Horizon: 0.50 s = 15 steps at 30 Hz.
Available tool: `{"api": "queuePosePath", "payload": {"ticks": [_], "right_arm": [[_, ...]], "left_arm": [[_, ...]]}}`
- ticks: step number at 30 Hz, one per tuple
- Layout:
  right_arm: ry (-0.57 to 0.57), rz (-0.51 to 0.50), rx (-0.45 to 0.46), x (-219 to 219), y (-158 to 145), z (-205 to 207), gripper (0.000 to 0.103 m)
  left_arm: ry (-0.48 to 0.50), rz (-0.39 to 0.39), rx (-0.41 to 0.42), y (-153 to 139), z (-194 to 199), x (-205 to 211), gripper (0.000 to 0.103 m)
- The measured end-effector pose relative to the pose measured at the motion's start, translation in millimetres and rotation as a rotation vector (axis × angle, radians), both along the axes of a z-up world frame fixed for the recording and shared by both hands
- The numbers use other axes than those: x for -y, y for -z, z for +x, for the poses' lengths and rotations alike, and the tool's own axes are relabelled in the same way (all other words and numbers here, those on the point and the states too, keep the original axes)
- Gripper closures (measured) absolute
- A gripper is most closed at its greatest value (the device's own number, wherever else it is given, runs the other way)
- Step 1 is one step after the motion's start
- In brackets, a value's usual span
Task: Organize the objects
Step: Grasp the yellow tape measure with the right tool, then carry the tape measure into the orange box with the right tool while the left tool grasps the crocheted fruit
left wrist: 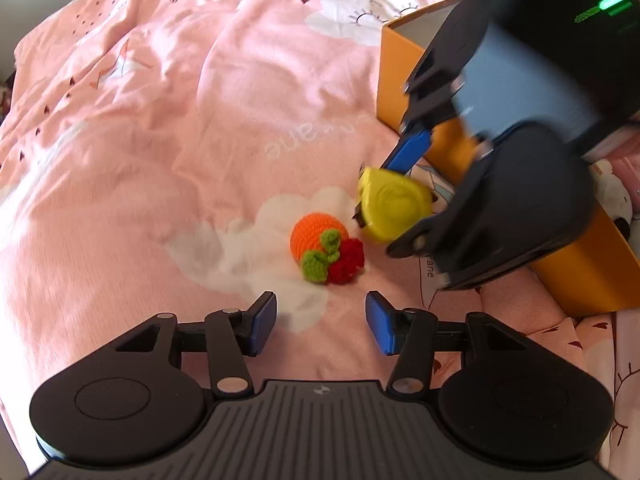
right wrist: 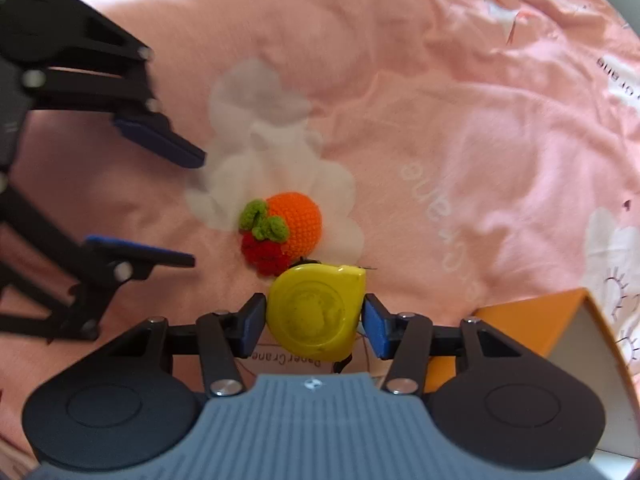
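Observation:
A yellow tape measure (right wrist: 316, 312) sits between the blue pads of my right gripper (right wrist: 315, 326), which is shut on it just above the pink bedsheet. It also shows in the left wrist view (left wrist: 394, 206), held by the right gripper (left wrist: 404, 200). A crocheted orange fruit with green leaves and a red flower (left wrist: 324, 250) lies on the sheet in front of my left gripper (left wrist: 321, 322), which is open and empty. The crochet toy (right wrist: 284, 232) lies just beyond the tape measure, with the left gripper (right wrist: 180, 208) open to its left.
An orange box (left wrist: 400, 80) stands open at the right, behind the right gripper; its corner shows in the right wrist view (right wrist: 532, 320). A white plush toy (left wrist: 614, 196) lies inside it. The pink sheet (left wrist: 160, 140) has cloud prints and wrinkles.

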State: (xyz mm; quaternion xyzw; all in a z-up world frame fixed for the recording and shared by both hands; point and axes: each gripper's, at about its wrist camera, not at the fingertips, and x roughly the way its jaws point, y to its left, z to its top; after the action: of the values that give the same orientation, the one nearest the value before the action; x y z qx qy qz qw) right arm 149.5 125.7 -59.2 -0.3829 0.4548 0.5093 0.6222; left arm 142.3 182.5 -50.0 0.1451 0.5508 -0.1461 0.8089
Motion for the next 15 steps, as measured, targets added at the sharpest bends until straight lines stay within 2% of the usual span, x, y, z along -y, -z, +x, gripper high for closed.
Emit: {"api": "queuePosePath", "payload": {"ticks": [8, 11, 15], "right_arm": [[0.027, 0.132, 0.028, 42.9, -71.3, 9.8, 0.049], [0.051, 0.157, 0.057, 61.8, -93.4, 20.0, 0.049], [0.084, 0.138, 0.116, 89.8, -101.1, 32.1, 0.049]], "left_arm": [[0.028, -0.006, -0.017, 9.5, 23.4, 5.7, 0.035], [0.003, -0.013, -0.041, 19.6, 35.3, 9.4, 0.033], [-0.068, -0.039, -0.087, 34.6, 50.2, 10.2, 0.032]]}}
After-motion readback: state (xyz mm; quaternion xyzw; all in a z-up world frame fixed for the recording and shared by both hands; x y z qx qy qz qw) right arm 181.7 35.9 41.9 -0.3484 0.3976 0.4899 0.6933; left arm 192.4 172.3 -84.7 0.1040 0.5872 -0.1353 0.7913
